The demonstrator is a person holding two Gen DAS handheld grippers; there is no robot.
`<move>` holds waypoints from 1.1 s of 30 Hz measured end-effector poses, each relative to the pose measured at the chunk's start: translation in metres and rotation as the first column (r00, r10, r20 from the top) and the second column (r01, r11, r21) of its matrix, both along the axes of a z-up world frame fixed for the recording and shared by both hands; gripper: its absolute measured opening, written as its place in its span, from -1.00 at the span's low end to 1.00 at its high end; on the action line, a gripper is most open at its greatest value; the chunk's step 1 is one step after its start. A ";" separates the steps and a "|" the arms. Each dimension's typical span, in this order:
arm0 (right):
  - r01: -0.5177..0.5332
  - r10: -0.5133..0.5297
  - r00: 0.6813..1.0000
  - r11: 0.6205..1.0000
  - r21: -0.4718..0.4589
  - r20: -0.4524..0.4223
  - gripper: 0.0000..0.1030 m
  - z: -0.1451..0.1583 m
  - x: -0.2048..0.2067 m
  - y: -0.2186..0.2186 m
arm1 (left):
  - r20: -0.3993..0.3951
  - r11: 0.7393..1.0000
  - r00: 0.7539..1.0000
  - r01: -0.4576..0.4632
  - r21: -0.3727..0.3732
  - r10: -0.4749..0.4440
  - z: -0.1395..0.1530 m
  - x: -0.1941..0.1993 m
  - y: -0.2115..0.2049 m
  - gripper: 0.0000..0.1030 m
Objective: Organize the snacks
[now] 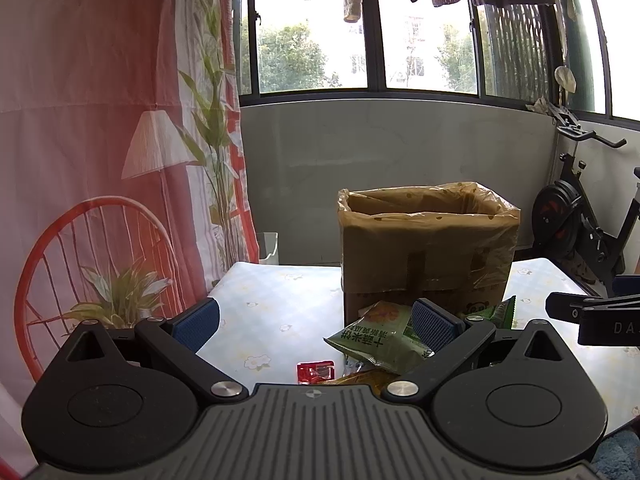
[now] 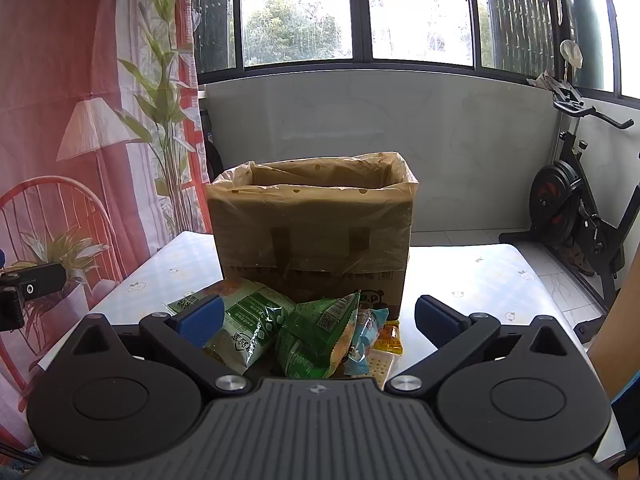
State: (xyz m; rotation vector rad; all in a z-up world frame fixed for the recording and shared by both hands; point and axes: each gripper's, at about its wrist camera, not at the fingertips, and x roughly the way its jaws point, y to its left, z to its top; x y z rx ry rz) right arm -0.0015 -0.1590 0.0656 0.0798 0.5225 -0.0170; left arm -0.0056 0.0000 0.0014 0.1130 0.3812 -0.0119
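A cardboard box (image 1: 426, 252) lined with a clear plastic bag stands open-topped on the table; it also shows in the right wrist view (image 2: 312, 232). A pile of snack packets lies in front of it: green packets (image 2: 256, 320) (image 2: 320, 332), a light blue packet (image 2: 366, 336), a yellow packet (image 2: 388, 338). In the left wrist view a green packet (image 1: 376, 340) and a small red packet (image 1: 315, 371) lie before the box. My left gripper (image 1: 316, 326) is open and empty, low over the table. My right gripper (image 2: 320, 320) is open and empty, just before the pile.
The table (image 2: 472, 276) has a pale floral cloth. A printed curtain (image 1: 100, 140) hangs at the left. An exercise bike (image 2: 576, 208) stands at the right. The right gripper's side shows at the right edge of the left wrist view (image 1: 592, 316).
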 end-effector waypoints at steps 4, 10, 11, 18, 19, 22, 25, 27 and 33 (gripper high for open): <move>0.001 -0.001 1.000 1.000 0.001 0.000 1.00 0.000 0.000 0.000 | 0.002 1.000 1.000 0.002 0.001 -0.002 0.000 0.000 0.000 1.00; 0.012 -0.012 1.000 1.000 0.007 0.000 1.00 -0.002 -0.001 0.002 | 0.002 1.000 1.000 0.003 0.001 -0.003 -0.001 -0.001 -0.001 1.00; 0.012 -0.012 1.000 1.000 0.008 0.000 1.00 -0.002 -0.001 0.002 | 0.001 1.000 1.000 0.003 0.001 -0.003 -0.001 -0.001 -0.001 1.00; 0.013 -0.013 1.000 1.000 0.008 0.000 1.00 -0.002 -0.002 0.002 | 0.000 1.000 1.000 0.004 0.001 -0.004 -0.002 -0.001 -0.002 1.00; 0.012 -0.012 1.000 1.000 0.008 0.000 1.00 -0.002 -0.001 0.002 | 0.000 1.000 1.000 0.003 0.001 -0.003 -0.002 -0.001 -0.002 1.00; 0.012 -0.012 1.000 1.000 0.008 0.001 1.00 -0.002 -0.001 0.001 | 0.000 1.000 1.000 0.003 0.001 -0.003 -0.002 -0.001 -0.002 1.00; 0.012 -0.012 1.000 1.000 0.008 0.001 1.00 -0.002 -0.001 0.001 | 0.000 1.000 1.000 0.003 0.001 -0.003 -0.002 -0.001 -0.002 1.00; 0.012 -0.012 1.000 1.000 0.008 0.000 1.00 -0.002 -0.001 0.001 | 0.000 1.000 1.000 0.002 0.001 -0.002 -0.002 -0.001 -0.002 1.00; 0.011 -0.011 1.000 1.000 0.008 0.000 1.00 -0.002 -0.001 0.001 | 0.000 1.000 1.000 0.002 0.001 -0.002 -0.002 -0.001 -0.003 1.00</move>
